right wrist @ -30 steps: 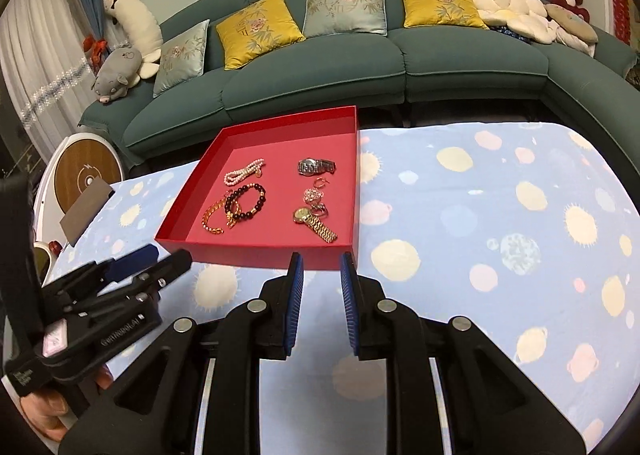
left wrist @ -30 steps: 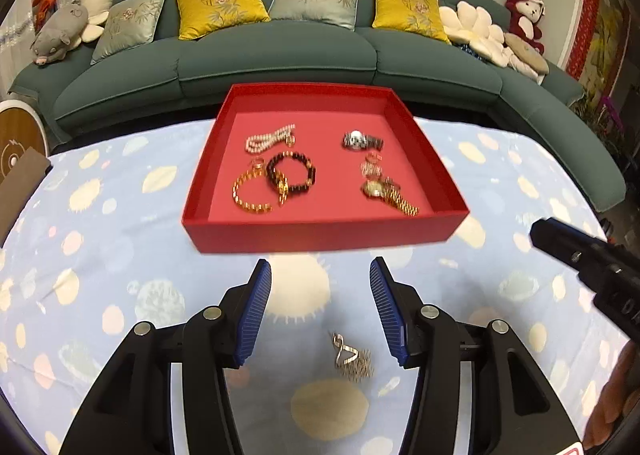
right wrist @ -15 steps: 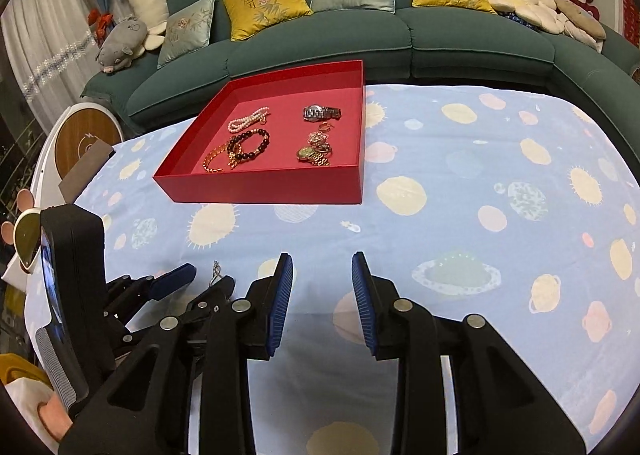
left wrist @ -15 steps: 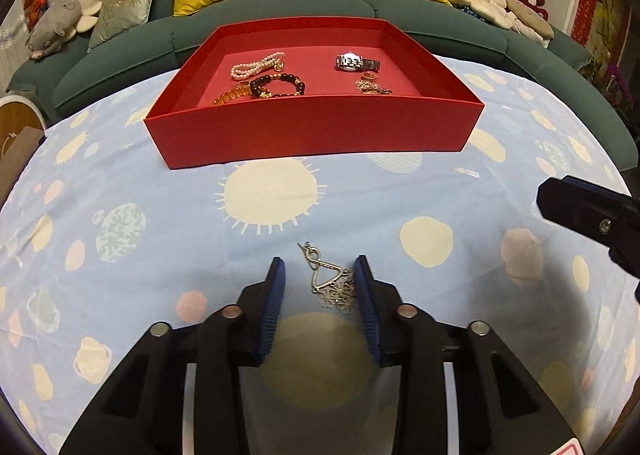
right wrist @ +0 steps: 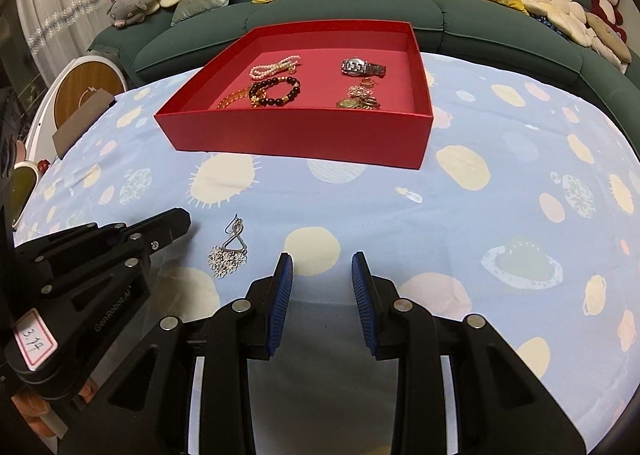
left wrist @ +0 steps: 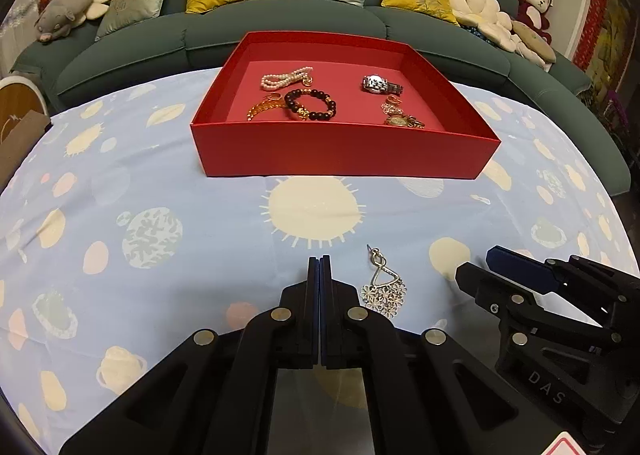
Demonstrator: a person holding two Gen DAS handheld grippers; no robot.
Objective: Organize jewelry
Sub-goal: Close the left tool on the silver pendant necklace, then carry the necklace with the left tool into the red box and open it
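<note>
While my left hand-held gripper (left wrist: 319, 261) sits low over the desk (left wrist: 160, 183) with its blue pads pressed together on nothing, the silver flower earring (left wrist: 383, 287) lies flat on the cloth just to its right, untouched. My right hand-held gripper (right wrist: 322, 269) hangs with its pads spread apart, empty, the earring to its left between the two tools. Farther back, the red tray (left wrist: 344, 153) holds a pearl bracelet (left wrist: 285, 77), a dark bead bracelet (left wrist: 310, 104), an amber bracelet (left wrist: 264, 108) and a silver watch (left wrist: 381, 84).
</note>
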